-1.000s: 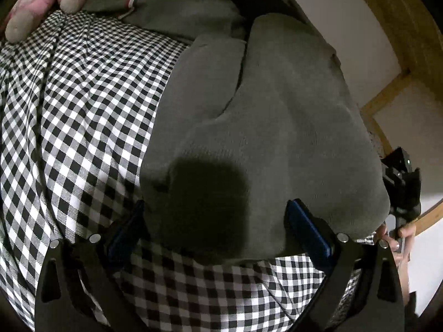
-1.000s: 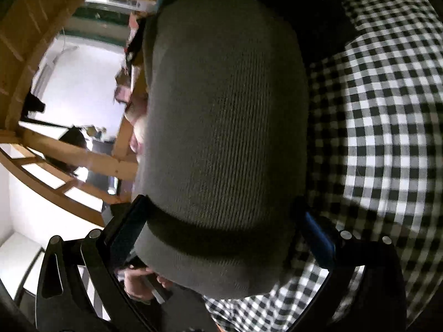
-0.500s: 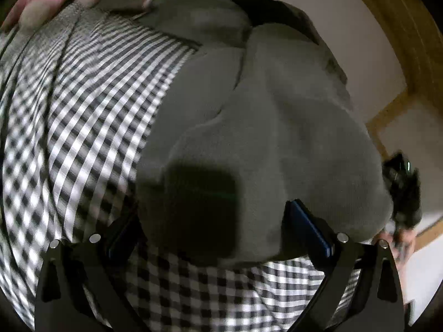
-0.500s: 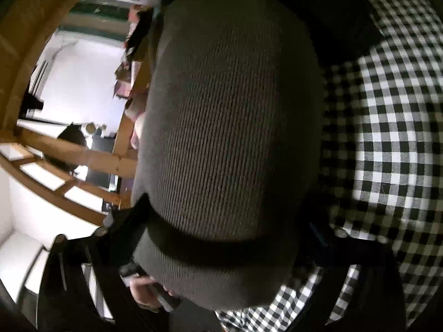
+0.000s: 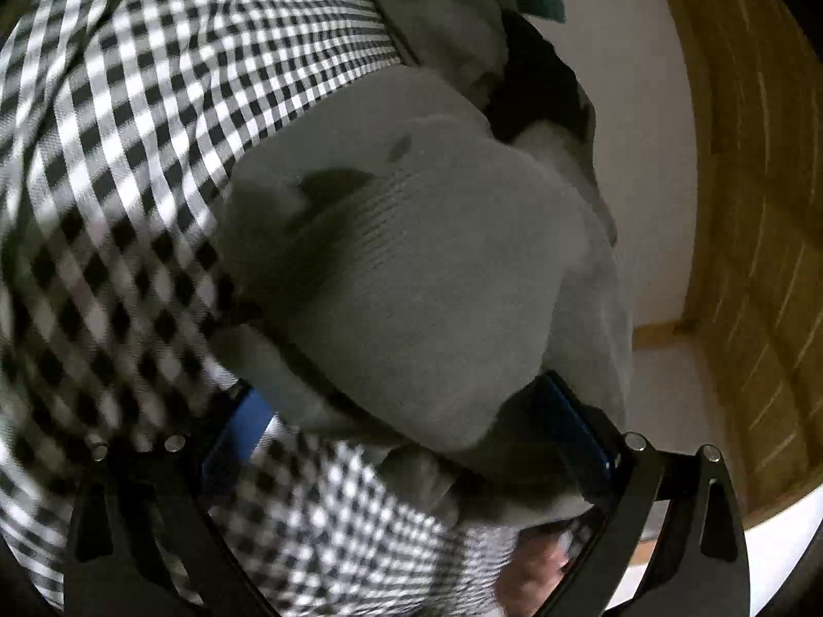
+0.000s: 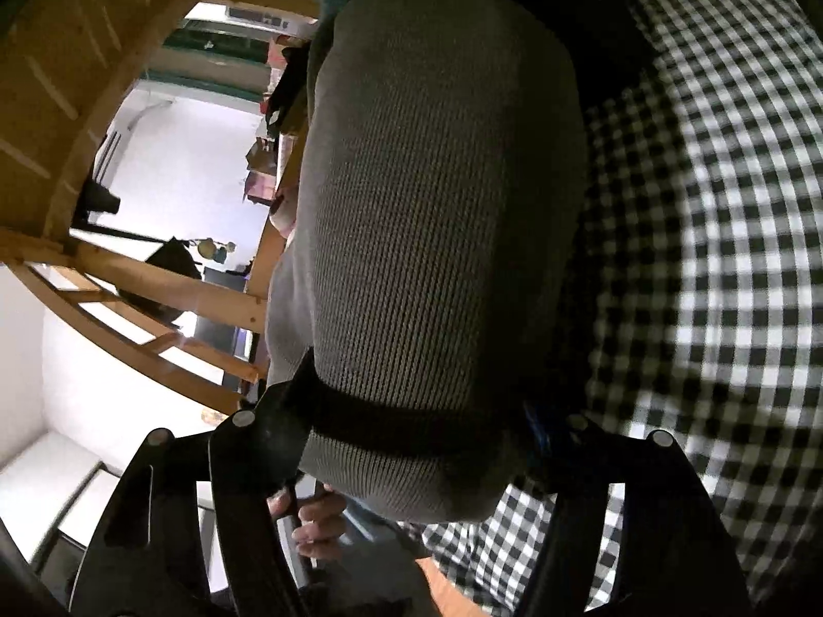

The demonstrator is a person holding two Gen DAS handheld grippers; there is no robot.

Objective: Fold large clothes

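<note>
Both wrist views look along their fingers, very close on the grey sweater (image 5: 411, 277) (image 6: 437, 216); shared: checkered bedsheet (image 5: 128, 154) (image 6: 720, 257).

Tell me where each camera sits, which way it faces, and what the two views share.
Left wrist: on the left hand-held gripper, looking along its fingers at the grey knit garment on the checked cloth; skin shows low in frame.
Right wrist: on the right hand-held gripper, facing the same garment's ribbed fold; a hand shows below.
Shared: garment, checked cloth, wooden frame.
</note>
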